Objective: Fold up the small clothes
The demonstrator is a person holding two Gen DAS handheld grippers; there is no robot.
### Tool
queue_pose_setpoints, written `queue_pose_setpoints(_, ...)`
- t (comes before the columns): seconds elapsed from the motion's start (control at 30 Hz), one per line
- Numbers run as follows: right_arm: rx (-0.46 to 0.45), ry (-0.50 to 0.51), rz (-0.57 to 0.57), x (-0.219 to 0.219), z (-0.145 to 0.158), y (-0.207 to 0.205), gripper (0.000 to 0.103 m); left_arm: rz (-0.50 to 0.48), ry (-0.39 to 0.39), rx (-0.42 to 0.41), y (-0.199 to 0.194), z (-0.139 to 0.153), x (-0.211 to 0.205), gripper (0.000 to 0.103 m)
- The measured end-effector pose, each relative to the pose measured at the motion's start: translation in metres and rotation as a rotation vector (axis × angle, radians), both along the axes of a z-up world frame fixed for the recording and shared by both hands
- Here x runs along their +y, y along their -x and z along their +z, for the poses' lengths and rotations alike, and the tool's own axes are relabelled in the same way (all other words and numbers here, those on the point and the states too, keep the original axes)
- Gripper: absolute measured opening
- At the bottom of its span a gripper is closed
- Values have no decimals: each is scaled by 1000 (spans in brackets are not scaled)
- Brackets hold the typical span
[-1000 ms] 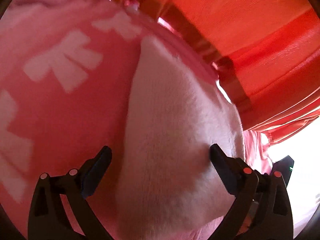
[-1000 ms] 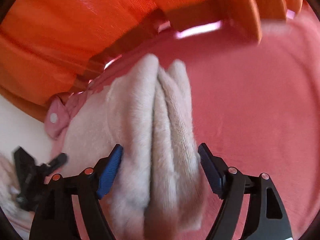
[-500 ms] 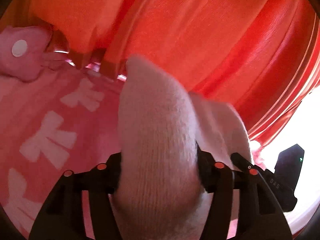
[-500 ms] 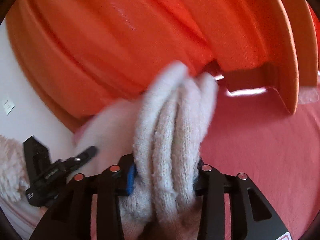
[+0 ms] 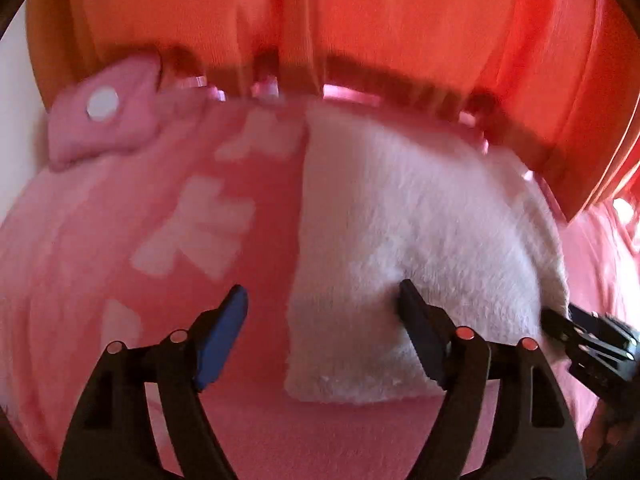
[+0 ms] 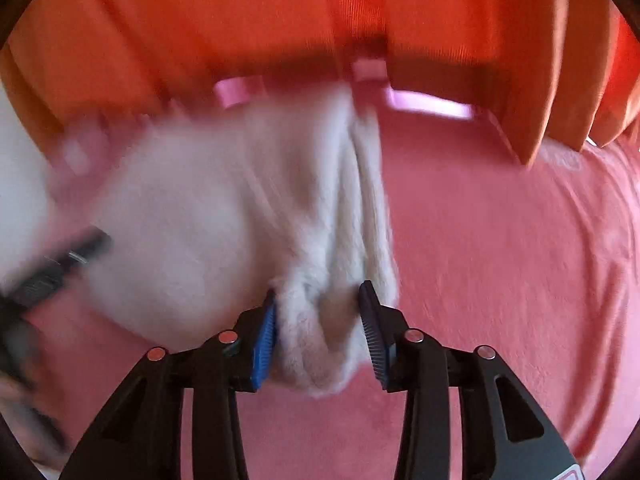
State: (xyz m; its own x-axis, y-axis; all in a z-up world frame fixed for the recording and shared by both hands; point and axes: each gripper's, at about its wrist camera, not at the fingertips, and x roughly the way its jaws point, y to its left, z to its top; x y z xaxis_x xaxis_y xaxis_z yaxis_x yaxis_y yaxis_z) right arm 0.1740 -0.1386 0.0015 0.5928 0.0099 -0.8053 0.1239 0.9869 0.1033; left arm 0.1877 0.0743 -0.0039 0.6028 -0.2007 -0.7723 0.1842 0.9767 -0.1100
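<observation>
A white fluffy garment [image 5: 400, 220] lies spread on a pink blanket [image 5: 100, 240] with pale bow shapes. My left gripper [image 5: 322, 290] hovers over the garment's left edge. Its jaws are opening, and the edge lies loose between them with neither pad pressing on it. In the right wrist view the same garment [image 6: 220, 208] is bunched at its near right edge. My right gripper [image 6: 319, 292] is shut on that bunched fold, with both pads against the fabric. Each gripper shows in the other's view: the right one [image 5: 592, 344], and the left one [image 6: 60, 264], which is blurred.
Orange curtains [image 5: 400, 20] hang along the far edge of the blanket, with their hems close behind the garment. A pink plush piece with a white dot [image 5: 104, 120] lies at the far left. Bare pink blanket [image 6: 500, 260] stretches to the right of the garment.
Both grippers closed on the garment and raised it. The left one has since let go, and the garment lies flat under it. The right one still pinches its fold.
</observation>
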Motion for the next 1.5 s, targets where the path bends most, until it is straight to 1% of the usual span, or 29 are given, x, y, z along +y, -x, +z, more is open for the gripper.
queue_pose_setpoints(0.03, -8, -4, -18, -4, 5, 3, 45, 14, 13, -4, 1, 1, 2, 75)
queue_pose_setpoints(0.1, -52, -53, -75, -14, 24, 22, 45, 19, 21, -23, 9, 9, 5, 75)
queue_pose_setpoints(0.17, -109, -70, -102, -16, 39, 43, 45, 35, 16, -42, 19, 14, 7, 75)
queue_pose_setpoints(0.2, -154, -58, -113, -15, 45, 61, 49, 37, 20, -50, 27, 17, 8, 78)
queue_pose_setpoints(0.23, -184, -37, -124, -13, 48, 75, 53, 34, 32, -62, 37, 20, 9, 84)
queue_pose_setpoints(0.27, -205, -12, -137, -7, 50, 86, 57, 37, 36, -77, 48, 22, 11, 87)
queue_pose_setpoints(0.3, -218, 22, -152, -3, 48, 103, 66, 40, 32, -91, 55, 22, 11, 89)
queue_pose_setpoints(0.33, -220, 42, -159, 0, 44, 113, 71, 39, 25, -108, 64, 22, 10, 90)
queue_pose_setpoints(0.37, -219, 52, -162, 7, 42, 112, 73, 37, 10, -119, 73, 21, 9, 91)
queue_pose_setpoints(0.43, -203, 66, -171, 12, 26, 128, 77, 39, -22, -130, 90, 14, 7, 94)
queue_pose_setpoints(0.5, -176, 65, -184, 15, 12, 139, 79, 43, -54, -121, 101, 5, 3, 94)
queue_pose_setpoints(0.6, -152, 54, -206, 15, -3, 155, 80, 56, -94, -99, 113, -11, -2, 94)
queue_pose_setpoints(0.7, -147, 60, -220, 17, -15, 155, 80, 67, -120, -70, 122, -29, -7, 94)
queue_pose_setpoints(0.83, -134, 28, -222, 15, -25, 167, 80, 90, -121, -48, 131, -45, -7, 94)
queue_pose_setpoints(0.9, -150, 18, -218, 9, -23, 177, 81, 87, -115, -66, 134, -45, -6, 94)
queue_pose_setpoints(0.97, -143, 16, -211, 13, -26, 175, 82, 86, -110, -82, 137, -44, -6, 94)
queue_pose_setpoints(1.0, -138, 18, -206, 18, -28, 166, 82, 86, -112, -82, 137, -44, -6, 94)
queue_pose_setpoints(1.13, -123, 42, -175, 25, -28, 160, 82, 80, -124, -61, 134, -47, -8, 94)
queue_pose_setpoints(1.27, -96, 77, -147, 40, -32, 131, 82, 78, -138, -58, 134, -47, -10, 94)
queue_pose_setpoints(1.5, -87, 124, -106, 48, -32, 127, 82, 75, -158, -57, 133, -48, -14, 94)
